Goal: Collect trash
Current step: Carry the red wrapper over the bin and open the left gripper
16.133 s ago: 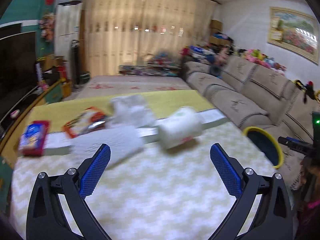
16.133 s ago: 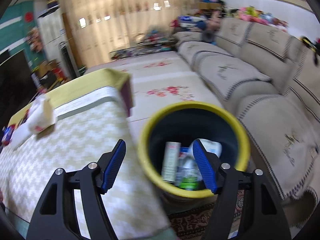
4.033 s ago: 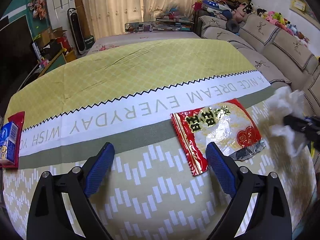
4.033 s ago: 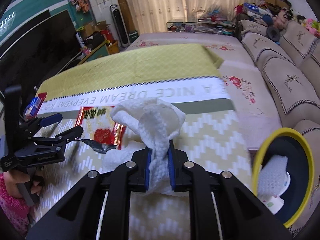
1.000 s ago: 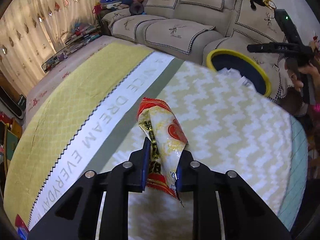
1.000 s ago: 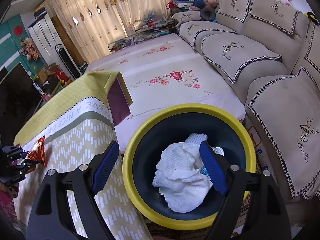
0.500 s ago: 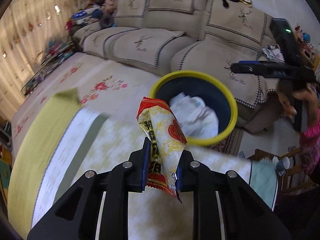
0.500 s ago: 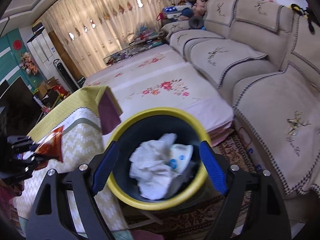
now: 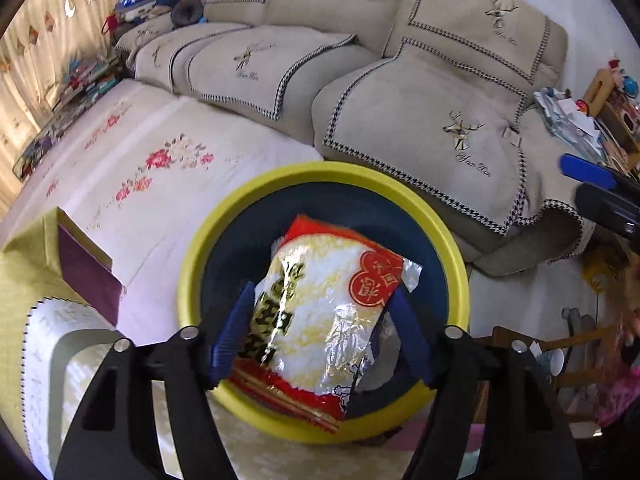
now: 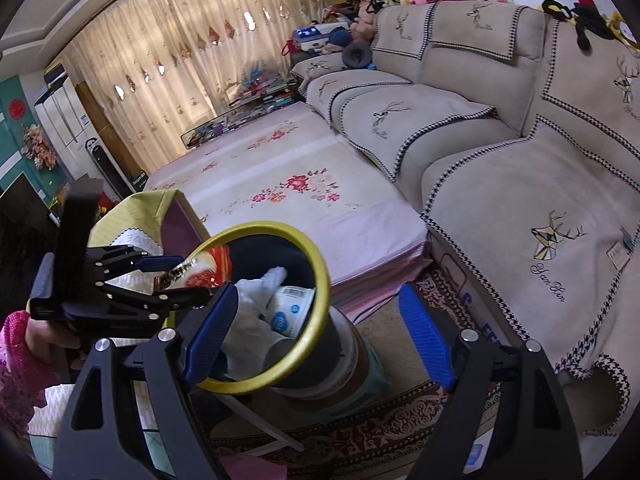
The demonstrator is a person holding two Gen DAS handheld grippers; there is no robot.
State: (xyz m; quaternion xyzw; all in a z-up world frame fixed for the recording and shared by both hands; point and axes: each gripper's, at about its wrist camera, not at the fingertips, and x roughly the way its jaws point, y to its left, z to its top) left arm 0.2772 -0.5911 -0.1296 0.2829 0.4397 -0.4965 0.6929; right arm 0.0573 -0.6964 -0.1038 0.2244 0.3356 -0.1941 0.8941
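Writing was legible in few places: cursive "Yan Xin" embroidery under a stag motif on the sofa covers (image 9: 466, 140), and a red heart-shaped seal with gold characters on the snack wrapper (image 9: 320, 320), too distorted to read. The left claw (image 9: 320, 332) had just been opening; its blue pads stood apart, with the red, white and foil wrapper loose between them, over the mouth of the yellow-rimmed dark bin (image 9: 200, 248). In the right wrist view the wrapper (image 10: 208, 268) hung at the bin's near rim (image 10: 316, 256), with white crumpled tissue (image 10: 256, 296) and a white cup bearing blue print inside. The right claw (image 10: 316, 336) stood wide and empty beside the bin. White lettering on the surface's cloth (image 9: 40, 344) was cut off and unreadable.
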